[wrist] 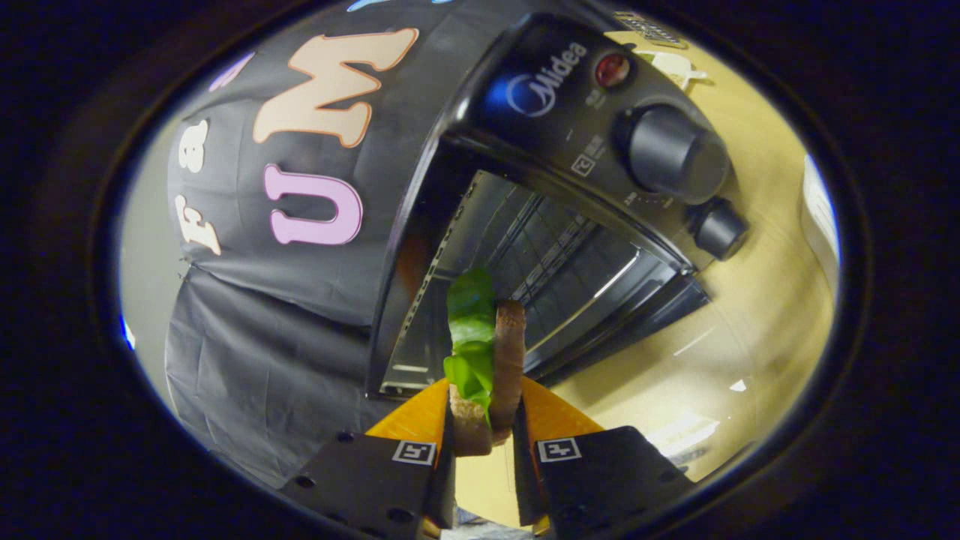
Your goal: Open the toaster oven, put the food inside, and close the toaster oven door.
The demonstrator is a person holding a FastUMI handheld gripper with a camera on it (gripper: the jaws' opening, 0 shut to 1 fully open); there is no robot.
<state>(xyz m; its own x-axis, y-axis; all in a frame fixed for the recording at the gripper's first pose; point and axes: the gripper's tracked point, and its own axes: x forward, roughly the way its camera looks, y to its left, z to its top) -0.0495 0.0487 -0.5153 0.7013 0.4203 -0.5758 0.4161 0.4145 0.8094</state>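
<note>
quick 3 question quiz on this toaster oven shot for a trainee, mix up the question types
1. True or false: the toaster oven door is shut.
2. What does the hand-held gripper hold? A) a sandwich with lettuce B) a mug C) nothing
3. Fill in: the two knobs sit on the oven's ______ panel.

Key:
1. False; the door is open and the wire rack inside shows.
2. A; the sandwich is pinched between both fingers, just ahead of the opening.
3. Control.

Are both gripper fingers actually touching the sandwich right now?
Touching. In the gripper view the sandwich stands on edge between the fingers, both pressed against its bread sides with no gap, just ahead of the open toaster oven.
</note>
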